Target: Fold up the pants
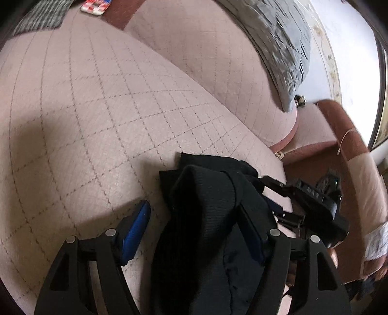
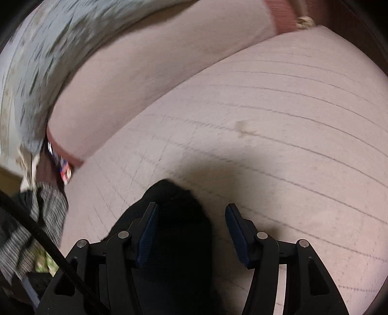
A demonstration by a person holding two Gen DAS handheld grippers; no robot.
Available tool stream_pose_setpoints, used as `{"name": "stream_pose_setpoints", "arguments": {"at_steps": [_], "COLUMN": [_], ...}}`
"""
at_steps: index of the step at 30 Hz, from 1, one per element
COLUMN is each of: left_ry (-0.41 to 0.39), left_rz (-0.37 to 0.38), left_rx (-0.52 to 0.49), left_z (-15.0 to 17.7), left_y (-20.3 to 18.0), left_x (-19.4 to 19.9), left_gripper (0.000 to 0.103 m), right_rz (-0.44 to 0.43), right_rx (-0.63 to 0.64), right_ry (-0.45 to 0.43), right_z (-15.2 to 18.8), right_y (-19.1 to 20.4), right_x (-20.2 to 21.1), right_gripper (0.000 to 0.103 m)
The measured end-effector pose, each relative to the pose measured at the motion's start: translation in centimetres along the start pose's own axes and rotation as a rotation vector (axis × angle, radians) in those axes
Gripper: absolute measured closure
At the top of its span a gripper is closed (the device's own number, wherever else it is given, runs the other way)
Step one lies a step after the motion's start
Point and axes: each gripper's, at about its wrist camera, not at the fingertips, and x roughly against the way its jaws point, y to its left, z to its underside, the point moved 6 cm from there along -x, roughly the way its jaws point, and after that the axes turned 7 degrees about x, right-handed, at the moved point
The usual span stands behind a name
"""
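The black pants (image 1: 206,218) lie bunched on the pink quilted sofa seat (image 1: 97,109). In the left wrist view my left gripper (image 1: 194,218) is open, its blue-padded fingers (image 1: 135,227) spread wide, with the cloth lying between them and draped over the right finger. In the right wrist view my right gripper (image 2: 191,220) is open too, and a fold of the black pants (image 2: 179,218) lies between its fingers against the left pad (image 2: 148,230). The right gripper's black body (image 1: 315,206) shows just beyond the pants in the left wrist view.
A grey-blue blanket (image 1: 278,36) lies over the sofa back. A grey knitted cloth (image 2: 36,218) sits at the seat's left end, with a red and white packet (image 1: 95,6) near it. The reddish armrest (image 1: 344,135) rises at the right end.
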Motion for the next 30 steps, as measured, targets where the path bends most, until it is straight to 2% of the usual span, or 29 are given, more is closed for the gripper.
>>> {"name": "stream_pose_setpoints", "arguments": {"at_steps": [3,5,8,11,12,14,16,17,18,19,22,25,28,30], "left_ry": [-0.004,-0.045,-0.091,-0.107,-0.102,-0.089,-0.075,-0.060,-0.055,-0.064,-0.060,-0.073,-0.151,-0.190], "left_rz": [0.006,-0.027,-0.064,-0.110,-0.142,-0.256,-0.351,-0.366,-0.353,-0.334,-0.308,-0.264,-0.301,-0.299], "left_rx": [0.050,0.062,0.018,-0.073,-0.113,-0.220,-0.290,-0.294,-0.280,-0.272,-0.257,-0.206,-0.230,-0.249], "left_z": [-0.1,0.0,0.9,2.8,3.5,5.2,6.4,6.7,6.7,6.6,6.3,6.2,6.9,7.8], "left_y": [0.6,1.0,0.3,-1.5,-2.0,-2.6,-2.1,-1.6,-1.2,-1.1,-0.9,-0.6,-1.2,-1.9], "left_x": [1.1,2.4,4.3,5.0,4.9,4.0,2.9,2.2,1.9,1.8,2.6,4.5,7.2,8.8], "left_gripper": [0.031,0.030,0.030,0.030,0.030,0.030,0.030,0.028,0.026,0.025,0.024,0.024,0.024,0.024], "right_rz": [0.024,0.003,-0.017,0.049,0.068,0.103,0.121,0.136,0.150,0.156,0.159,0.187,0.196,0.200], "right_rx": [0.014,0.049,0.158,0.276,0.304,0.325,0.322,0.317,0.316,0.315,0.311,0.293,0.305,0.331], "right_ry": [-0.028,-0.043,-0.057,-0.055,-0.051,-0.042,-0.049,-0.063,-0.076,-0.082,-0.103,-0.155,-0.211,-0.248], "right_z": [0.7,1.9,5.0,8.7,9.9,11.7,12.8,13.0,12.9,12.9,12.5,12.0,12.7,14.3], "right_y": [-0.9,-0.7,0.6,1.4,1.3,0.8,-0.3,-0.8,-1.2,-1.8,-1.9,-2.5,-3.1,-3.3], "right_x": [2.6,4.8,8.1,9.6,9.6,9.3,8.9,8.8,8.8,9.0,9.4,12.0,15.4,17.5], "right_gripper": [0.042,0.042,0.042,0.042,0.042,0.040,0.035,0.029,0.022,0.021,0.021,0.021,0.021,0.021]}}
